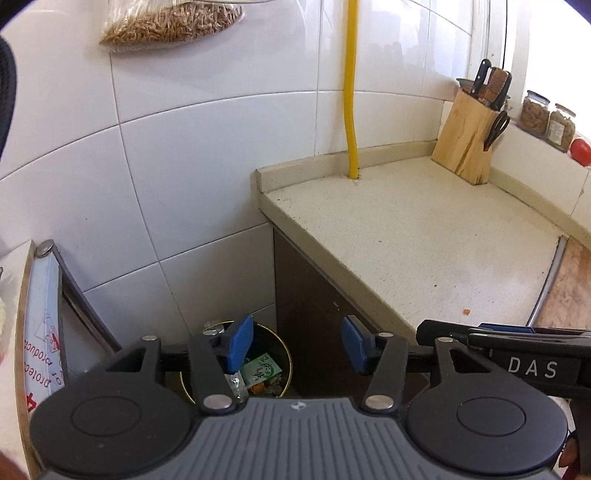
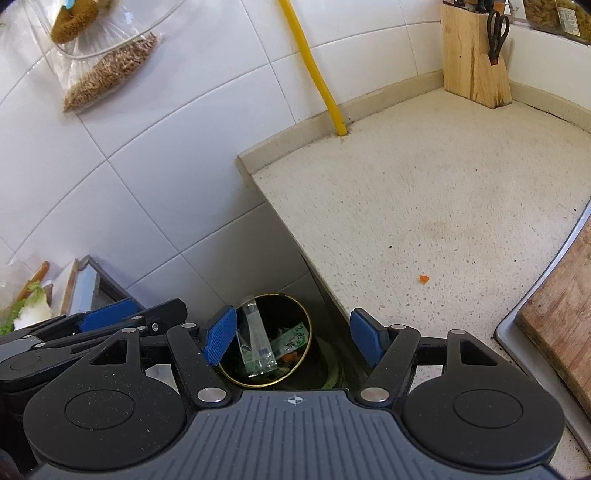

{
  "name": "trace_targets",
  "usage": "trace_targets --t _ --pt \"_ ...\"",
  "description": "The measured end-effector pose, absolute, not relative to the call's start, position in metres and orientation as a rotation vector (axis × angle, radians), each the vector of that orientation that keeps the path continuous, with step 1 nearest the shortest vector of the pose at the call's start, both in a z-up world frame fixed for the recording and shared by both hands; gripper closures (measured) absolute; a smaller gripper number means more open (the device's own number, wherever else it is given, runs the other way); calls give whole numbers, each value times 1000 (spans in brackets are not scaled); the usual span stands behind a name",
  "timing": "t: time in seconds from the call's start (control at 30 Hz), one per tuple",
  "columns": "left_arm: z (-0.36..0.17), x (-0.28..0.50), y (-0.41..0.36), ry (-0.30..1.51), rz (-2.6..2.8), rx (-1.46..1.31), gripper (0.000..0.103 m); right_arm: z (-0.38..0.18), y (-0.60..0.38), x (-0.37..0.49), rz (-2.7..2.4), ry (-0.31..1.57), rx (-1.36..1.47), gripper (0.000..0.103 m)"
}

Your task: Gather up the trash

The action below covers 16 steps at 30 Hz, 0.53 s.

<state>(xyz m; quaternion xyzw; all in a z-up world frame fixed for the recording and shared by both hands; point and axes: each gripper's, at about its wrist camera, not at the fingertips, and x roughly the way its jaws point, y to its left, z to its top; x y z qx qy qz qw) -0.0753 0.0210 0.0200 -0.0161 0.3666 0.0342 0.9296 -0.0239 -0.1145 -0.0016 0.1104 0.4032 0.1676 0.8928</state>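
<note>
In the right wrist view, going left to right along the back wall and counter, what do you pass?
Bag of dried grain hanging on the tiles → yellow pipe → wooden knife block with black scissors in its right-hand slot → jars on the sill.

You've got a wooden knife block (image 1: 466, 138) in the back corner of the counter (image 1: 424, 236), scissors (image 2: 496, 33) stuck in its side. A yellow pipe (image 1: 350, 88) runs down the tiled wall (image 1: 184, 166), a bag of dried noodles (image 1: 166, 24) hangs up top, and jars (image 1: 546, 118) sit beside a tomato (image 1: 581, 150).
</note>
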Motion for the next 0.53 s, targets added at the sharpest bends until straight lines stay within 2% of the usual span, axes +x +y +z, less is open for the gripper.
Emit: trace_targets --t 0.37,0.53 --pt "22 -78 30 742 49 -86 53 2 -112 -24 364 825 230 28" --pt "23 -86 28 682 71 -72 53 3 -109 -24 370 818 238 28"
